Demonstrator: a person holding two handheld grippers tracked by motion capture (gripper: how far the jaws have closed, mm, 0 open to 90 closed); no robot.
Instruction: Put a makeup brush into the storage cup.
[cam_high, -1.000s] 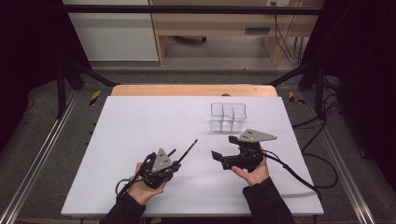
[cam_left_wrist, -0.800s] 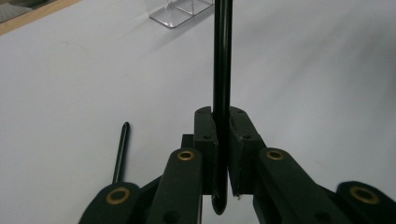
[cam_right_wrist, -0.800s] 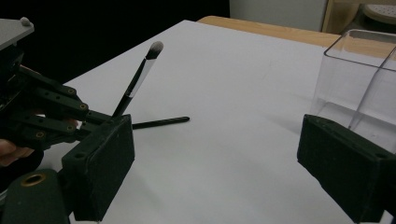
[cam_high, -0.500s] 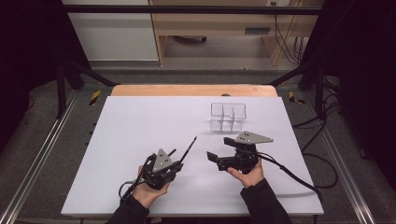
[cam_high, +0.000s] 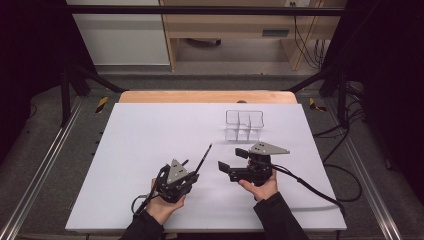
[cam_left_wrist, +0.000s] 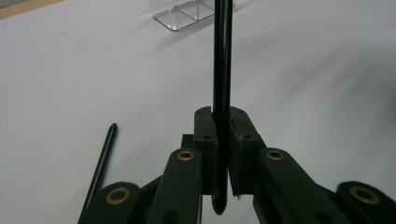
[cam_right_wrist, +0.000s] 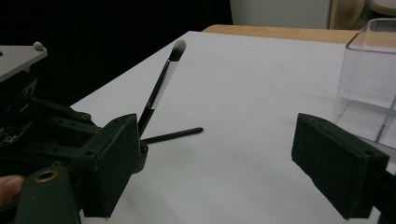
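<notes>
Two claws rest low over the white desk (cam_high: 150, 130), side by side and a little apart; the left claw (cam_high: 192, 172) is clamped tight on a slim black makeup brush (cam_left_wrist: 222, 70), gripping the handle near its butt end, so that the shaft projects ahead of the pads and tilts upward, bristle tip (cam_right_wrist: 178, 49) raised off the desk; a second thin black stick (cam_right_wrist: 172, 135) lies flat on the desk just beside the left claw; the right claw (cam_high: 232, 160) stands wide, having just narrowed slightly, with nothing between its pads (cam_right_wrist: 112, 163); a clear compartmented organiser (cam_high: 243, 125) sits on the desk just ahead of the right claw.
</notes>
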